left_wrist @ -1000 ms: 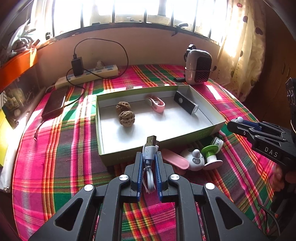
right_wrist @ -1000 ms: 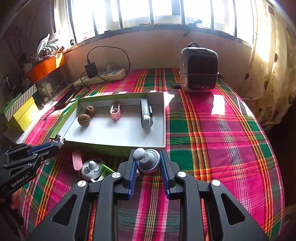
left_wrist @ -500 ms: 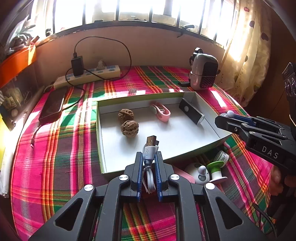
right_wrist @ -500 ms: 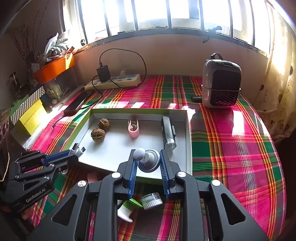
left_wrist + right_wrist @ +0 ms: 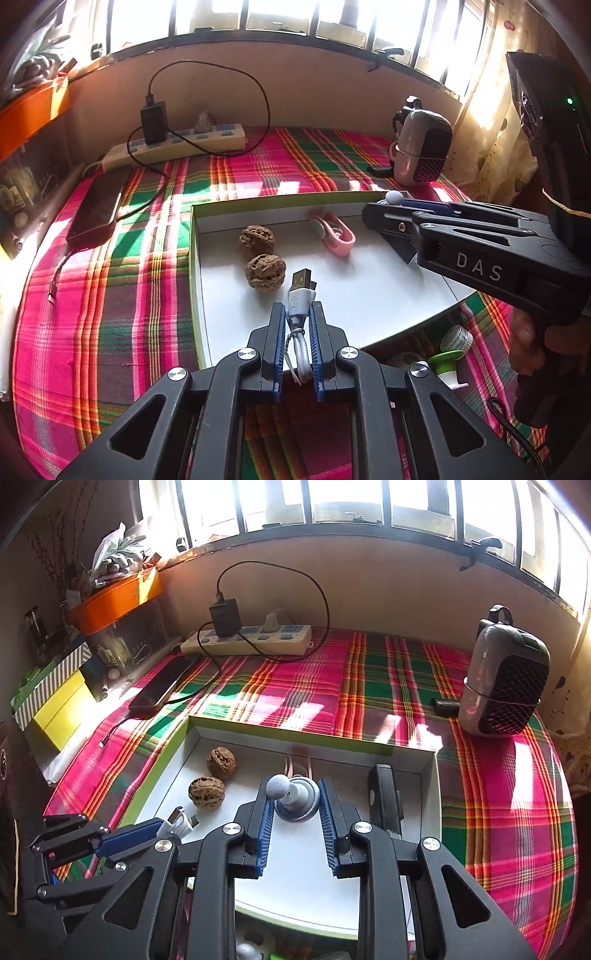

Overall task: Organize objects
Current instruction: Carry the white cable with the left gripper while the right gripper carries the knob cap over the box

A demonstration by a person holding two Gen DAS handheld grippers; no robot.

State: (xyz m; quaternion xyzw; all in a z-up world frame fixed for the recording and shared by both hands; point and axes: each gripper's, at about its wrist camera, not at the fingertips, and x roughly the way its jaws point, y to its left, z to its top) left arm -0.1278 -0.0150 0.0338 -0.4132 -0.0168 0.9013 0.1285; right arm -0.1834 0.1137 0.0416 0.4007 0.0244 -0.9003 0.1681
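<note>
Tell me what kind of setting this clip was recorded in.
Probably a home, at a window-side table: a plaid tablecloth, a power strip with a charger plugged in, a small heater and a curtain.

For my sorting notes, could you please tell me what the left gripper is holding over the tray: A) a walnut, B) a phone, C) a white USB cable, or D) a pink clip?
C: the left gripper is shut on the white USB cable, its metal plug sticking out past the fingers.

power strip [image 5: 246, 639] at wall | phone [image 5: 162, 688] on plaid cloth [image 5: 509, 794] | small heater [image 5: 504, 677] right
</note>
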